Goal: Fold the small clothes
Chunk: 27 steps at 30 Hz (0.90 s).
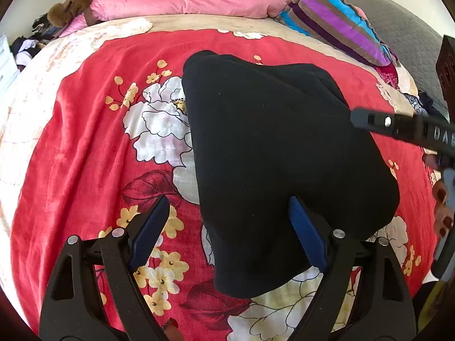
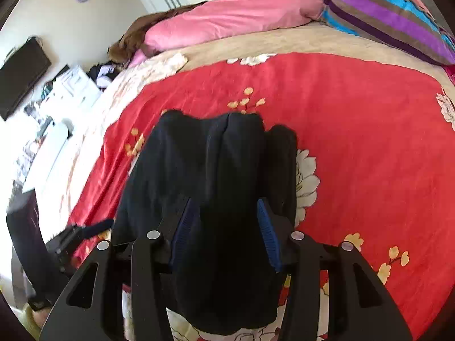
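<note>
I am working over a black fleece garment (image 1: 278, 153) lying partly folded on the red flowered blanket (image 1: 79, 130). My left gripper (image 1: 227, 233) is standing wide, gripping nothing. My right gripper (image 2: 224, 233) is straddling the cloth, half open, pads not pressing. The fleece is looking soft, light and limp, so I am judging a thick folded edge the best hold.

White letters "DA" on right gripper (image 1: 403, 128) body; rest cut off.
</note>
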Each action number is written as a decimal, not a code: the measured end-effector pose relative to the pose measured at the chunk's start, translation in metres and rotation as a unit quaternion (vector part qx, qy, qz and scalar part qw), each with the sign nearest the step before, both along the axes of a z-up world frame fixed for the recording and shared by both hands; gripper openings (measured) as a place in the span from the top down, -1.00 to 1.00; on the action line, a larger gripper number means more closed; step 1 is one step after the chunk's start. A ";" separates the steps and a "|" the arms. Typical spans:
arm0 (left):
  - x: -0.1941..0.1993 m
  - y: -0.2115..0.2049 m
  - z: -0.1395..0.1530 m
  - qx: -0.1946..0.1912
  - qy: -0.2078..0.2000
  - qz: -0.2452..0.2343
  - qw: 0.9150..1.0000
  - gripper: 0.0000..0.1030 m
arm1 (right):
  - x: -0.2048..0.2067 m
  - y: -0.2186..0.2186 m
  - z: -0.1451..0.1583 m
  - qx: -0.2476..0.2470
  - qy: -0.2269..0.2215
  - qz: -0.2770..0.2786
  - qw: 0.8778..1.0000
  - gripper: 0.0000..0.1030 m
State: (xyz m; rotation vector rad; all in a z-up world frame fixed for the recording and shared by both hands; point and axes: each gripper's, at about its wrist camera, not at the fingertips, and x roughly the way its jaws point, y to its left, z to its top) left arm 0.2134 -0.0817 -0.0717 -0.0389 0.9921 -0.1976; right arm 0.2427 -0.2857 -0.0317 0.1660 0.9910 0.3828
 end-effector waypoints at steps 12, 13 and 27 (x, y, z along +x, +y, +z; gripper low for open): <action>-0.005 -0.006 0.012 0.007 -0.014 -0.007 1.000 -0.52 | 0.004 -0.005 -0.014 0.003 0.033 -0.017 0.999 0.10; -0.006 -0.006 0.015 0.008 -0.019 -0.006 1.000 -0.52 | 0.002 -0.006 -0.009 0.008 0.025 -0.017 1.000 0.05; -0.004 0.001 0.030 0.023 -0.038 0.012 0.999 -0.82 | 0.001 -0.032 0.013 0.052 -0.004 -0.049 0.997 -0.69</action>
